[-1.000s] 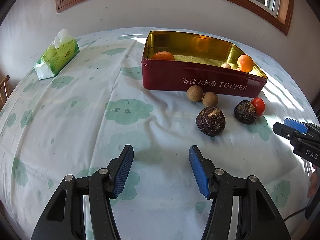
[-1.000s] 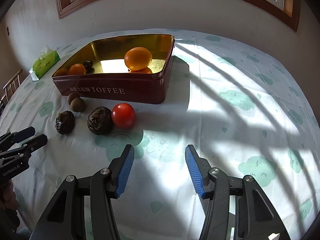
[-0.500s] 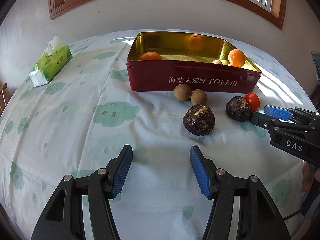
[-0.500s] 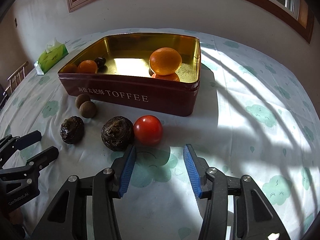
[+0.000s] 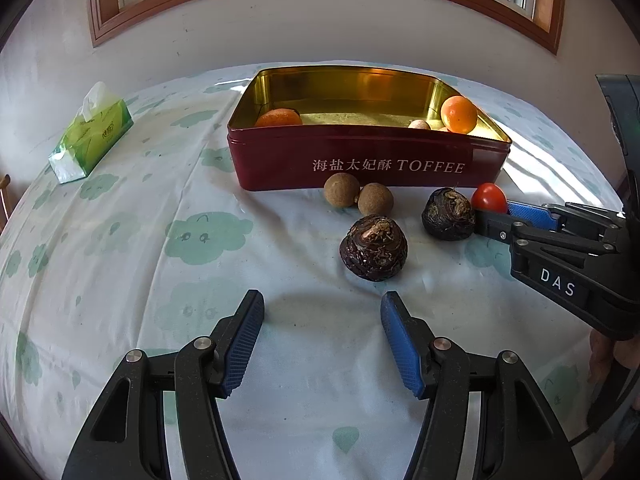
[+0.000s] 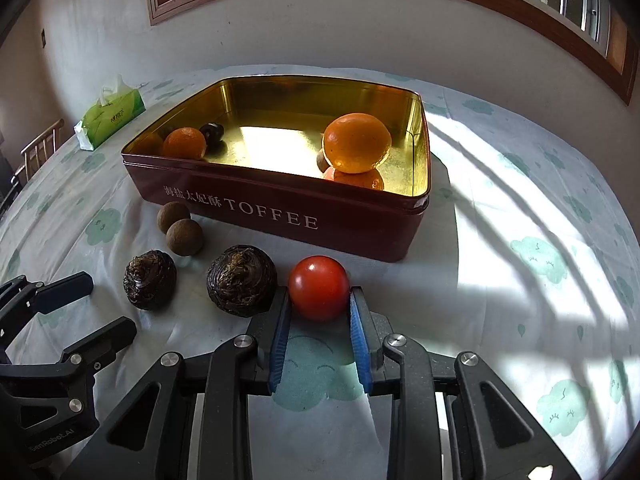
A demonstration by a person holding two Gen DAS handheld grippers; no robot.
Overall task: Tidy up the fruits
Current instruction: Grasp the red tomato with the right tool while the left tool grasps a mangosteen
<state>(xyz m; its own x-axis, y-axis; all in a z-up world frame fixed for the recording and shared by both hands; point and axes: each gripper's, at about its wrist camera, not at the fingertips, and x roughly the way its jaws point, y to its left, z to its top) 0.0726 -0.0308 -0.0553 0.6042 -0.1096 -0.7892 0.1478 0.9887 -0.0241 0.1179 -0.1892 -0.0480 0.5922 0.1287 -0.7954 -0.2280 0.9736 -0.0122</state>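
A red tomato (image 6: 318, 288) lies on the cloth in front of the red toffee tin (image 6: 280, 218). My right gripper (image 6: 320, 296) is closing, and both blue pads press on the tomato's sides. Left of the tomato lie two dark rough-skinned bulbs (image 6: 241, 280) (image 6: 149, 280) and two small brown round fruits (image 6: 185, 237) (image 6: 173, 216). Inside the tin are a large orange (image 6: 356, 142), a smaller orange (image 6: 184, 143) and a small dark fruit (image 6: 212, 132). My left gripper (image 5: 322, 304) stands open over bare cloth, just short of the nearer dark bulb (image 5: 374, 247).
A green tissue pack (image 5: 92, 136) lies at the far left of the round table. The wall and a window run behind the tin. A wooden chair back (image 6: 40, 148) shows past the table's left edge. A person's fingers (image 5: 600, 356) hold the right tool.
My right gripper moved forward to the tomato and its jaws closed on it. My left gripper drew slightly nearer to the dark bulbs and stayed open.
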